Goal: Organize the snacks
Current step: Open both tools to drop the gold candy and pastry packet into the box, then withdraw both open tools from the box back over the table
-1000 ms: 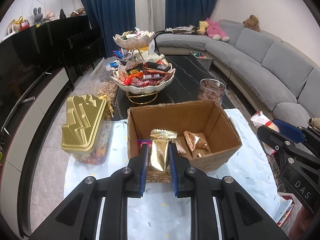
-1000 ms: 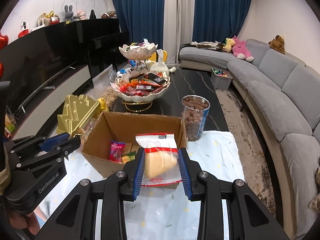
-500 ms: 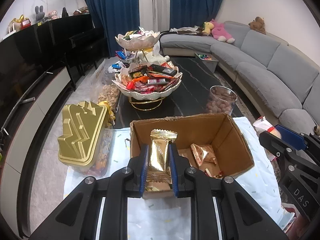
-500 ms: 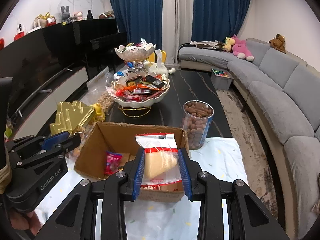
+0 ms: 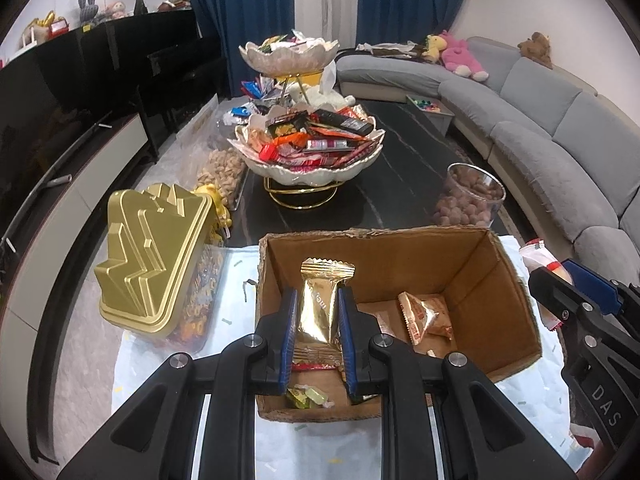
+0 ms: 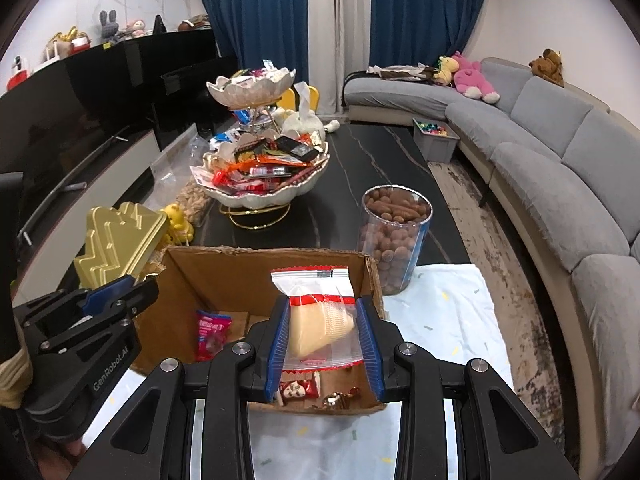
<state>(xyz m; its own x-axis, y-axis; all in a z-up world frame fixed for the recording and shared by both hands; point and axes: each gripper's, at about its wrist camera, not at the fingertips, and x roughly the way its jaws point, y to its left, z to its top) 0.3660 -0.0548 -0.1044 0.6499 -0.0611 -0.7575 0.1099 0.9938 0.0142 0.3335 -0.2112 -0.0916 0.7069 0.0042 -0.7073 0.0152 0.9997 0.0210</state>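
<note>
Two snacks hang above the open cardboard box (image 5: 384, 256): a gold packet (image 5: 318, 306) pinched by the left gripper (image 5: 318, 340), a clear cake packet (image 6: 320, 320) clamped by the right gripper (image 6: 324, 344). Several wrapped sweets, perhaps candies, lie inside, near its front edge.

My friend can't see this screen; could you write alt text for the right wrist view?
A gripper holds a clear snack packet over an open cardboard box of snacks. Behind stand a jar of brown nuts and a tiered candy bowl.
</note>
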